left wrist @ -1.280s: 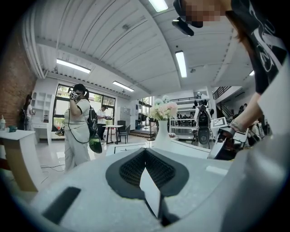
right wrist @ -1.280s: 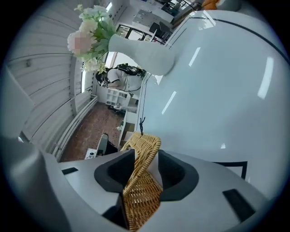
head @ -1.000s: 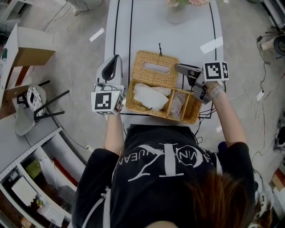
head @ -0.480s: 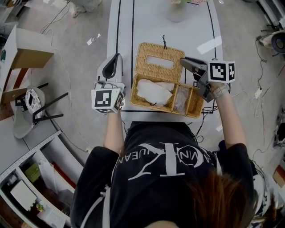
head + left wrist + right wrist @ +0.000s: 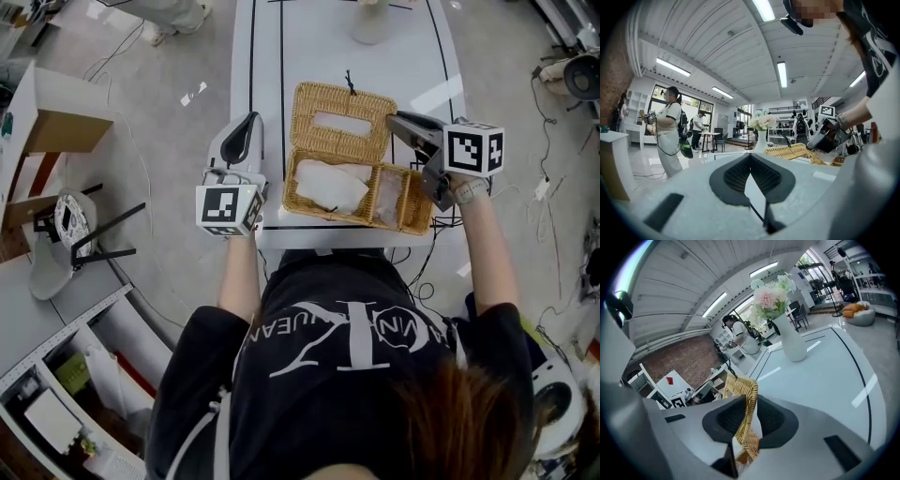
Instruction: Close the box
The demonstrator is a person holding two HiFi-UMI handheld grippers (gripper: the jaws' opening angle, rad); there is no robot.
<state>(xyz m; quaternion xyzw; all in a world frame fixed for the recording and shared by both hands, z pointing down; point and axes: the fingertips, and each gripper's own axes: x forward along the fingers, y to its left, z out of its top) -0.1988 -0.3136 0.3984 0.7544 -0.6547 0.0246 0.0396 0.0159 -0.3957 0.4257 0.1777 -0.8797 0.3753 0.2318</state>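
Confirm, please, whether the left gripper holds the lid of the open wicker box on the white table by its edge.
No: the right gripper holds the lid by its edge, its jaws having just closed further on it, as the right gripper view shows. The wicker box does lie open on the white table.

Tan woven box (image 5: 314, 141) — white table (image 5: 337, 52) lined black.

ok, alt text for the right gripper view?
The right gripper, whose jaws have just been closing, pinches the edge of a wicker lid. Beyond it lies a white table with a vase of flowers.
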